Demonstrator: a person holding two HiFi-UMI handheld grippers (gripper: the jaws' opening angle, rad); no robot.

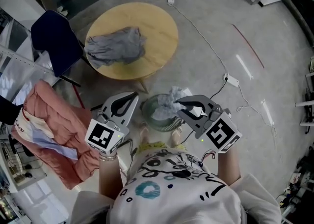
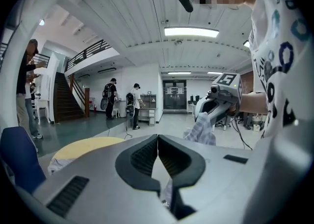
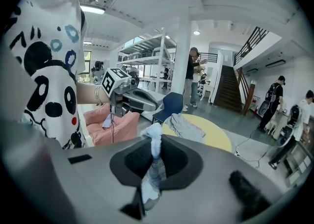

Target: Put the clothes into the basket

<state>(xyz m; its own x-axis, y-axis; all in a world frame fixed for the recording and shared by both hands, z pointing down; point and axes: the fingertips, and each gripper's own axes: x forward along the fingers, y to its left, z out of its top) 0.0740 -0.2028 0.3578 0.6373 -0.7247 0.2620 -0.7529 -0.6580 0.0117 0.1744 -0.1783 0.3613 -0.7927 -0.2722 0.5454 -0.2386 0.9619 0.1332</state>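
Basket (image 1: 148, 116): mouth half taken by pale cloth (image 1: 170, 103). Table (image 1: 152, 27) close beyond. Pink sofa (image 1: 54, 120) left. Floor (image 1: 196, 83) right open (power strip (image 1: 231, 80) trailing).

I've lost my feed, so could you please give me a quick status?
Right gripper shut on pale checked cloth over round grey basket. Left gripper shut, empty. Nothing blocking.

Two claws (image 1: 133, 98) (image 1: 179, 102), two grey garments (image 1: 117, 45) (image 1: 168, 104), one basket (image 1: 147, 116), one round table (image 1: 158, 26)

I'm finding the basket (image 1: 156, 126) sitting right before me, a cloth (image 1: 169, 101) hanging over it. Table (image 1: 157, 32) standing behind, shirt (image 1: 117, 46) lying on it, chair (image 1: 56, 41) at its left, bedding (image 1: 49, 120) lying far left.
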